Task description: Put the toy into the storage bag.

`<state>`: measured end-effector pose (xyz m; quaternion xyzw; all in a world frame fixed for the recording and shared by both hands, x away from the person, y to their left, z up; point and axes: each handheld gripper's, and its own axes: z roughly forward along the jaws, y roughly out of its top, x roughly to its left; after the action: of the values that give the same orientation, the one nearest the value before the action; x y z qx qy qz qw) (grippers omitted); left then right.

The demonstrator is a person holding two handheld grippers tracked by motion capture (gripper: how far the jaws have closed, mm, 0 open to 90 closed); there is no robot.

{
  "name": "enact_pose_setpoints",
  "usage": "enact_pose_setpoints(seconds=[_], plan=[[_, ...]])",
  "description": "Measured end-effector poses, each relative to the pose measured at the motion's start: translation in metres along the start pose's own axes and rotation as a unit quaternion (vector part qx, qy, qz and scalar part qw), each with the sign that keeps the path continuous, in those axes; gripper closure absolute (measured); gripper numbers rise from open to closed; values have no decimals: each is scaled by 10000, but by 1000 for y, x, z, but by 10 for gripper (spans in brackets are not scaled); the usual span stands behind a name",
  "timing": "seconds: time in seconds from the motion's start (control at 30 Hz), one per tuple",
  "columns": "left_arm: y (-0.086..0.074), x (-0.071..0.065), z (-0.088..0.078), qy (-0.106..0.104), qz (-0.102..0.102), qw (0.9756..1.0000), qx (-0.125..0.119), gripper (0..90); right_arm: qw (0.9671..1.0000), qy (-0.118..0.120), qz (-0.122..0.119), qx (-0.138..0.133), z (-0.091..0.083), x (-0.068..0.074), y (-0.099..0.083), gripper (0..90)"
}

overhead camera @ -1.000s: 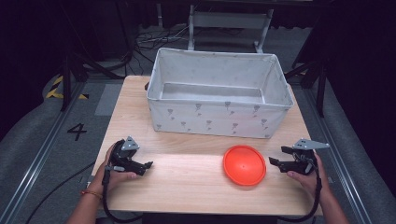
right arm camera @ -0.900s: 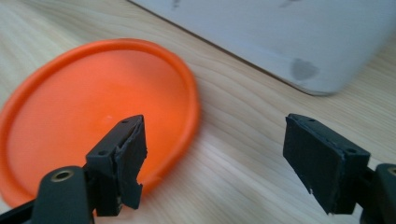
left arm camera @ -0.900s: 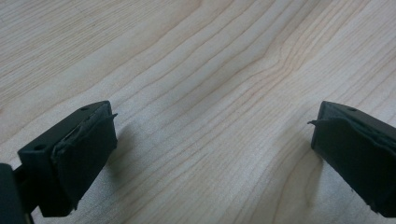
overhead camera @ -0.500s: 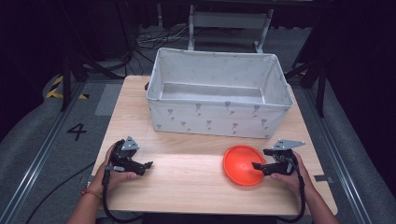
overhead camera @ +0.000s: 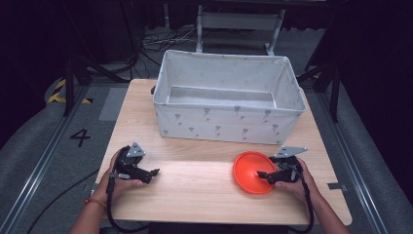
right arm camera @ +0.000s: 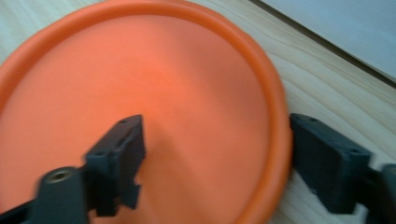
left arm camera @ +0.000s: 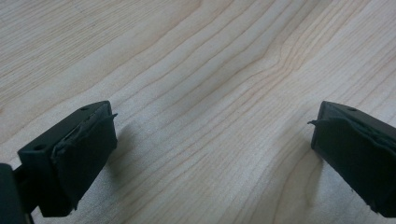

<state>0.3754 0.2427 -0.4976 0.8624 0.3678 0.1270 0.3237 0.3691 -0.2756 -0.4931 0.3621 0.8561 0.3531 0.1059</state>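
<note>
The shallow orange plastic plate (right arm camera: 154,93), probably light and stiff, is being straddled at its rim by the right gripper (right arm camera: 215,163), jaws apart; the left gripper (left arm camera: 210,154) is being held apart, empty.

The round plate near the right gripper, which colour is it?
Orange; the round plastic plate shows best in the right gripper view.

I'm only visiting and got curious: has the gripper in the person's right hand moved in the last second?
Yes. The right gripper has slid left, away from the table's right edge, and its open jaws now straddle the rim of the orange plate.
</note>
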Motion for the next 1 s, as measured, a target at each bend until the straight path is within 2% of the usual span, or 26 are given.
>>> enact_pose_setpoints(seconds=[0.1, 0.13, 0.17, 0.23, 0.3, 0.33, 0.37, 0.5, 0.63, 0.87, 1.0], plan=[[0, 0, 0, -11, -5, 10000, 2, 5, 9999, -89, 52, 27, 0, 2, 2, 321], [0, 0, 0, -11, -5, 10000, 2, 5, 9999, -89, 52, 27, 0, 2, 2, 321], [0, 0, 0, -9, -6, 10000, 2, 5, 9996, -180, 200, -14, -1, 0, 3, 445], [0, 0, 0, -10, -2, 10000, 2, 5, 9992, -181, 353, -86, -2, -3, 2, 532], [0, 0, 0, -9, -7, 10000, 3, 5, 9987, -134, 469, -134, -3, -7, 2, 588], [0, 0, 0, -9, -7, 10000, 3, 5, 9987, -134, 469, -134, -3, -7, 2, 588], [0, 0, 0, -10, -6, 10000, 10, 5, 9982, -74, 548, -209, -5, -10, 0, 650], [0, 0, 0, -12, -7, 10000, 9, 5, 9975, 21, 588, -401, -10, -14, 0, 717], [0, 0, 0, -12, -7, 10000, 10, 5, 9977, 70, 449, -513, -19, -12, 4, 767], [0, 0, 0, -10, 1, 10000, 11, 5, 9971, 168, 25, -745, -41, -2, 19, 820], [0, 0, 0, -10, -1, 10000, 11, 5, 9961, 72, -398, -778, -55, 10, 31, 825]])
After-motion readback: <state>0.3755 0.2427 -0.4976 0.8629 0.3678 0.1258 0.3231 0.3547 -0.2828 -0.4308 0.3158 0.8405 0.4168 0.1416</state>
